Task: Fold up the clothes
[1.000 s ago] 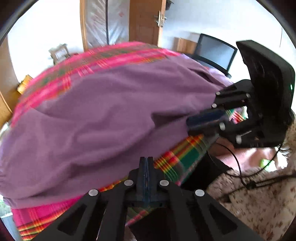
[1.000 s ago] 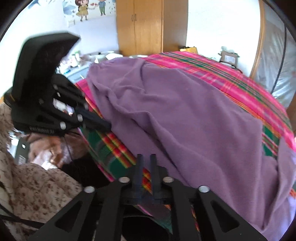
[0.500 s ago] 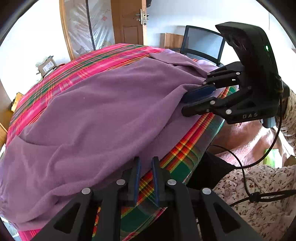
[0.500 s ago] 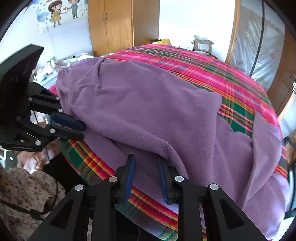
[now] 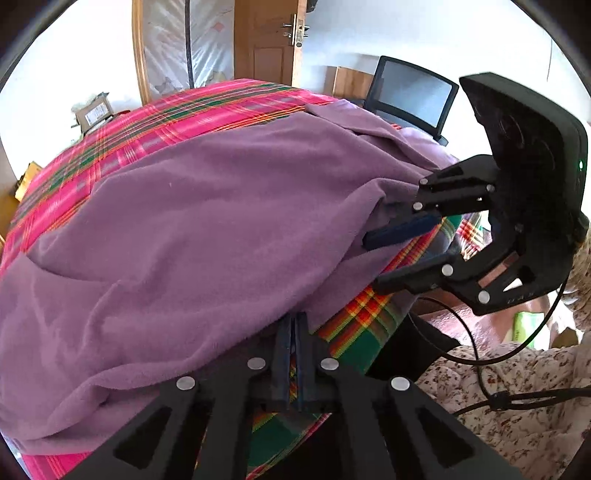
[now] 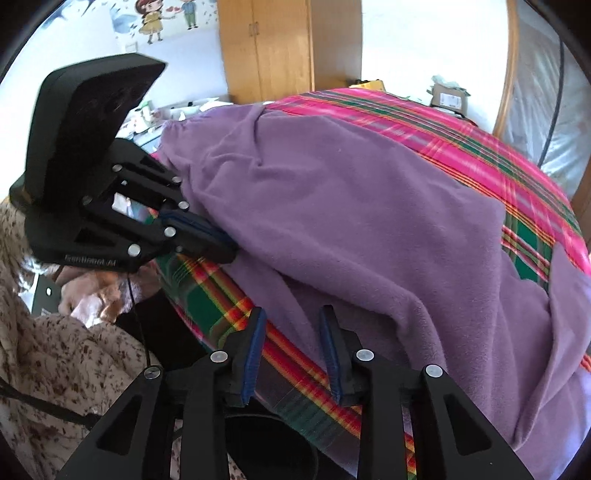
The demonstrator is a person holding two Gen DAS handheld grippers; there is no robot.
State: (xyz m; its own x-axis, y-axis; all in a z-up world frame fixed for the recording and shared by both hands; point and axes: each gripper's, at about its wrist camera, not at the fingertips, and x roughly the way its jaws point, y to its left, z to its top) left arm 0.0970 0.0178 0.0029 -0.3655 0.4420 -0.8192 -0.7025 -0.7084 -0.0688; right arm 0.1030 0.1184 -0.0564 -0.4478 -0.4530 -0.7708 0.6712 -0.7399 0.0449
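Plaid bedspread (image 5: pixel 221 110) bears purple garment (image 5: pixel 203 221), left gripper (image 5: pixel 294 325) pinching.

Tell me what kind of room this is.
Most likely a bedroom at home: a bed under a pink plaid cover, a wooden wardrobe, a cartoon wall sticker of two children, and a purple garment spread out for folding.

A purple fleece garment (image 6: pixel 369 221) lies spread over a pink and green plaid cloth (image 6: pixel 461 136) covering the tabletop. At six o'clock the right hand-held gripper (image 6: pixel 291 350) has its jaws opening, the garment's near hem and the plaid edge lying between them, pads not pressing. At nine o'clock the left hand-held gripper (image 6: pixel 221 245) is closed at the garment's edge. A wooden wardrobe (image 6: pixel 288 48) stands at twelve o'clock.
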